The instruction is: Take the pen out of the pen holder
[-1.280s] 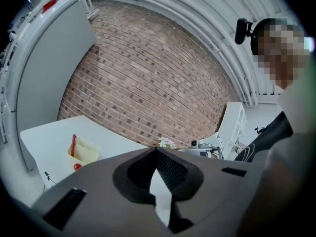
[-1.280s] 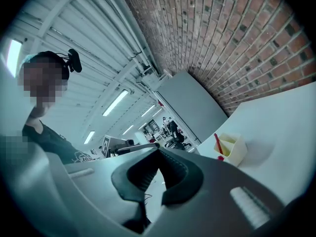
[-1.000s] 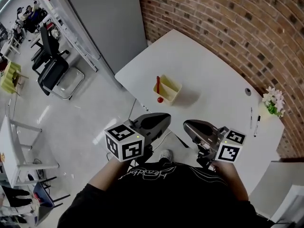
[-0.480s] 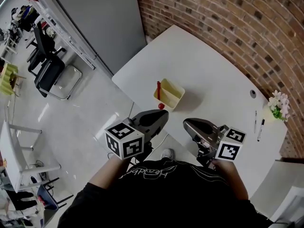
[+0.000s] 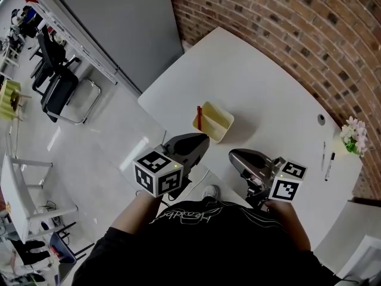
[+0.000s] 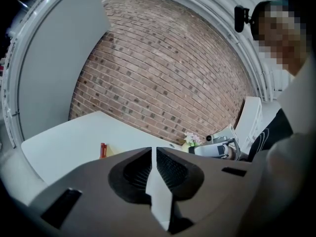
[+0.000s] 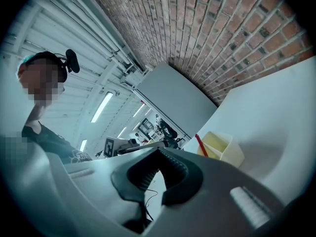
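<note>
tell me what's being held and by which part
Nothing is held: left gripper and right gripper are shut, empty; the pen sits in the pen holder.

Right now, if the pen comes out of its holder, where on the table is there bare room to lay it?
The widest bare stretch of the table runs from the pen holder back to the brick wall. Another lies between the holder and the cable hole. Only the right end is crowded: two loose pens beside the flowers.
</note>
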`<state>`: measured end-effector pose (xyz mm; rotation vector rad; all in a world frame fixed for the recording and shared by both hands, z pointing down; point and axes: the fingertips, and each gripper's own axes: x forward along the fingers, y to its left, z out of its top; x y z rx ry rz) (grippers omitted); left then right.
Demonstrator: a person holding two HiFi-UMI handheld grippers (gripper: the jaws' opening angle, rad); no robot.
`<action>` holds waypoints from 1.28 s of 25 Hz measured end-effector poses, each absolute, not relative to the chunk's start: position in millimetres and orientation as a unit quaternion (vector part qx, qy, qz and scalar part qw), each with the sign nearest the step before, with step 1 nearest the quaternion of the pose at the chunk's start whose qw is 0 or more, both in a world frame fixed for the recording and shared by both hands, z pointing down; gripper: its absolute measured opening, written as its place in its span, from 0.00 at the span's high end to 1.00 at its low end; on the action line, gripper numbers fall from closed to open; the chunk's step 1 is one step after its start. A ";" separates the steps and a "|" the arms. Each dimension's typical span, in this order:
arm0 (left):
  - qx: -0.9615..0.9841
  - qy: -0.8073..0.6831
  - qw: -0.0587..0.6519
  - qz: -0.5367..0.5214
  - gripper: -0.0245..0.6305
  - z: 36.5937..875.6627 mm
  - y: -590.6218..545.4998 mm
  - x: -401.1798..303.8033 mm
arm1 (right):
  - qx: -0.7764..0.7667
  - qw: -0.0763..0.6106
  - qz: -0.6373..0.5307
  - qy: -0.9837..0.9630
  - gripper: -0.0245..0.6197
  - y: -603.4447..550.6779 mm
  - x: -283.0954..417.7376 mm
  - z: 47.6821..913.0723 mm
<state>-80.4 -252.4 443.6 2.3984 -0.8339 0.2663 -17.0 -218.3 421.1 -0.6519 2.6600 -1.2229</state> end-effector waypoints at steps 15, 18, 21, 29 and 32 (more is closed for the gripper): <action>0.877 -0.367 0.249 0.185 0.85 490.3 -304.7 -100.0 | -0.228 0.071 -0.428 0.871 0.96 -246.6 -11.5 438.0; 0.869 -0.386 0.252 0.182 0.85 496.1 -316.2 -105.6 | -0.229 0.068 -0.433 0.869 0.96 -249.6 -10.9 443.2; 0.861 -0.397 0.257 0.187 0.85 502.7 -324.9 -109.5 | -0.227 0.066 -0.437 0.868 0.96 -251.7 -10.7 446.4; 0.846 -0.414 0.269 0.203 0.78 520.9 -344.7 -113.2 | -0.229 0.065 -0.446 0.863 0.96 -258.0 -5.6 453.1; 0.841 -0.416 0.277 0.208 0.78 528.0 -349.4 -113.9 | -0.230 0.065 -0.448 0.862 0.96 -260.3 -4.7 454.0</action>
